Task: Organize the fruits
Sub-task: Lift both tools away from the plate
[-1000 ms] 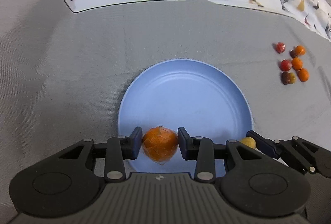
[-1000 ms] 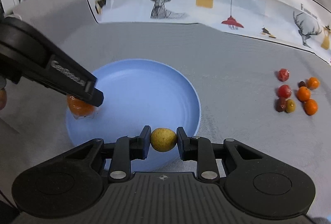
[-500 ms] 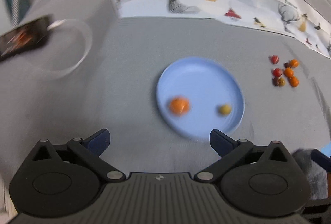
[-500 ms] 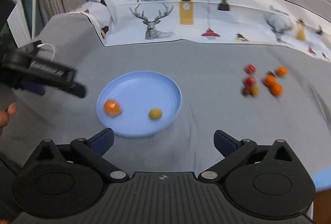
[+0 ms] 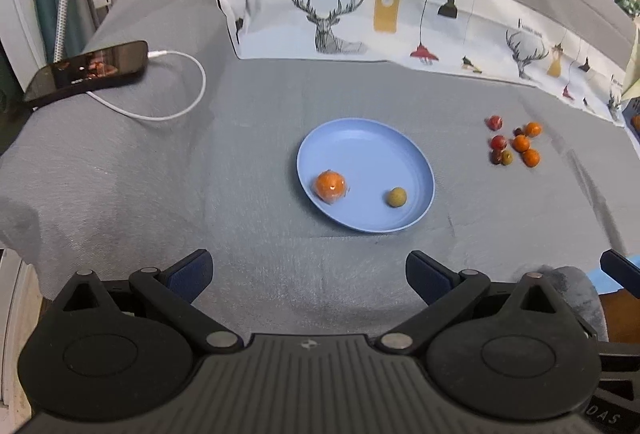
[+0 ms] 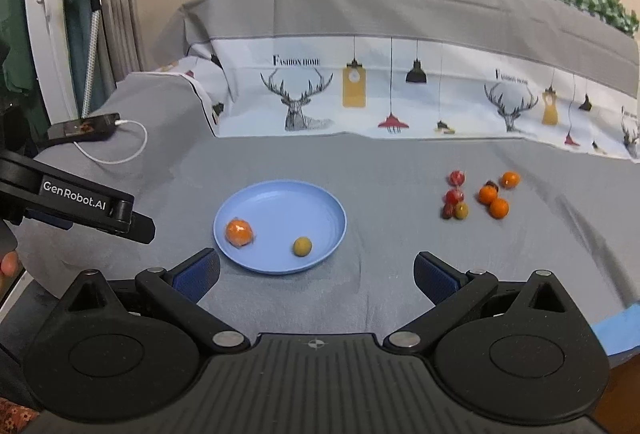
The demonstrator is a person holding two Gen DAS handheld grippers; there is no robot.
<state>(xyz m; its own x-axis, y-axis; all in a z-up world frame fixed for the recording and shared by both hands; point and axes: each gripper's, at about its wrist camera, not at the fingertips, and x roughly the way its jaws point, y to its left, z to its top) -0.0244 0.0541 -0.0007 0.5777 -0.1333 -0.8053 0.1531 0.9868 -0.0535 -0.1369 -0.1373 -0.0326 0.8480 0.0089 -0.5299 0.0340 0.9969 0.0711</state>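
A blue plate (image 5: 360, 149) (image 6: 280, 201) lies on the grey cloth. On it sit an orange fruit (image 5: 330, 185) (image 6: 239, 232) at the left and a small yellow-green fruit (image 5: 397, 197) (image 6: 302, 246) at the right. A cluster of several small red, orange and green fruits (image 5: 514, 145) (image 6: 476, 195) lies on the cloth to the right of the plate. My left gripper (image 5: 308, 276) is open and empty, well back from the plate. My right gripper (image 6: 316, 276) is open and empty, near the plate's front edge. The left gripper also shows in the right wrist view (image 6: 100, 209), at the left.
A black phone (image 5: 86, 69) (image 6: 82, 127) with a white cable (image 5: 176, 105) lies at the far left. A printed deer cloth (image 5: 380, 21) covers the raised back. The cloth's front edge drops off at the left. Blue tape (image 6: 616, 330) sits at the right edge.
Both grippers let go of their fruits onto the plate, opened wide and pulled back and up. The orange and yellow-green fruits now rest on the plate.
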